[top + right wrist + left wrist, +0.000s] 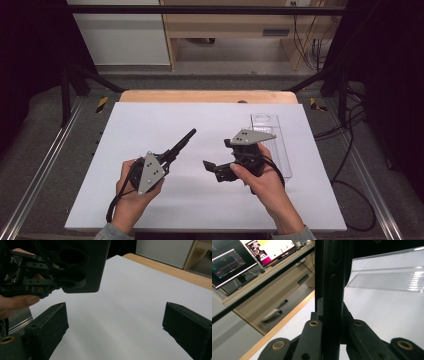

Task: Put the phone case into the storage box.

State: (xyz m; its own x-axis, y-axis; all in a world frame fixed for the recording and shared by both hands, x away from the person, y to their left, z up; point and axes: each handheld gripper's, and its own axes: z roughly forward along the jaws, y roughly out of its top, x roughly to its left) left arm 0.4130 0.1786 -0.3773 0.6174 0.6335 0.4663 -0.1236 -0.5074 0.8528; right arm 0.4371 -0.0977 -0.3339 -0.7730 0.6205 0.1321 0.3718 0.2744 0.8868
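Hovering above the white table [150, 125], both grippers are empty, and the only thing near them is the clear plastic tray [272, 135] lying flat at the table's far right side, so that tray is most likely what the work concerns. The left gripper [191, 133] has its jaws pressed fully together into one black bar that points up and away toward the far edge; in the left gripper view the tray [387, 280] lies beyond that bar, well apart from it. The right gripper [210, 166] sits just beside the tray's near end, its grey plate partly covering the tray's left rim from above, and its jaws stand wide apart with bare table between them. It points across toward the left gripper [75, 267] rather than at the tray. Whether the tray holds anything is hard to tell, since it is transparent and faint, but it looks empty.
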